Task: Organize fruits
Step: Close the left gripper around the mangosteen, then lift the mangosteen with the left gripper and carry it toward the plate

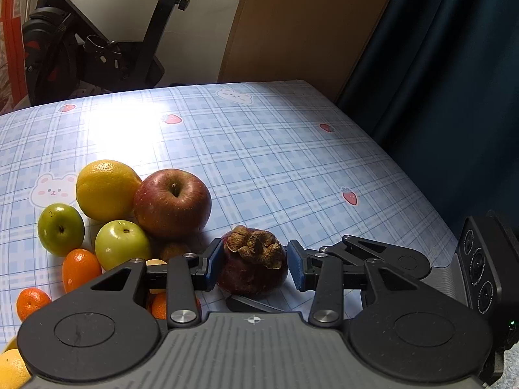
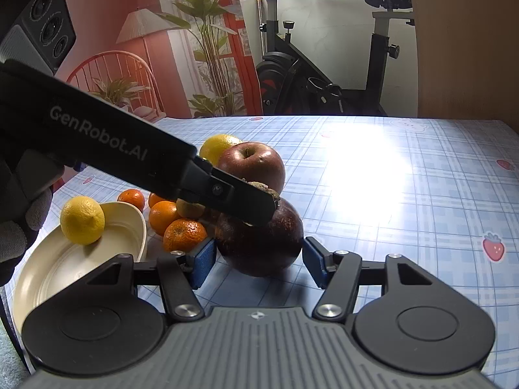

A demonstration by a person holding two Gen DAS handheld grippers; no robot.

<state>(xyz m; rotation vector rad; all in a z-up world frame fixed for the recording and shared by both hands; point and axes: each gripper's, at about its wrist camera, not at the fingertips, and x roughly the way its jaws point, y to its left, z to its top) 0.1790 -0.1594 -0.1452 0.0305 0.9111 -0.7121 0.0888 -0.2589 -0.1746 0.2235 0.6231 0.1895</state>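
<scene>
A dark purple mangosteen (image 1: 253,272) with a dry brown calyx rests on the checked tablecloth (image 1: 275,162). In the left wrist view my left gripper (image 1: 256,265) is shut on it, blue pads against its upper sides. In the right wrist view the mangosteen (image 2: 259,246) sits between the pads of my right gripper (image 2: 259,264), which press on its widest part. The left gripper (image 2: 262,207) slants in from the upper left over the calyx. Just left lie a red apple (image 1: 172,204), a yellow citrus (image 1: 105,189), two green apples (image 1: 122,244) and several mandarins (image 2: 185,235).
A cream bowl (image 2: 81,275) at the near left holds a lemon (image 2: 82,220). A gloved hand (image 2: 19,227) holds the left gripper. An exercise bike (image 2: 324,74) stands beyond the table's far edge. A dark curtain (image 1: 438,97) hangs along its right side.
</scene>
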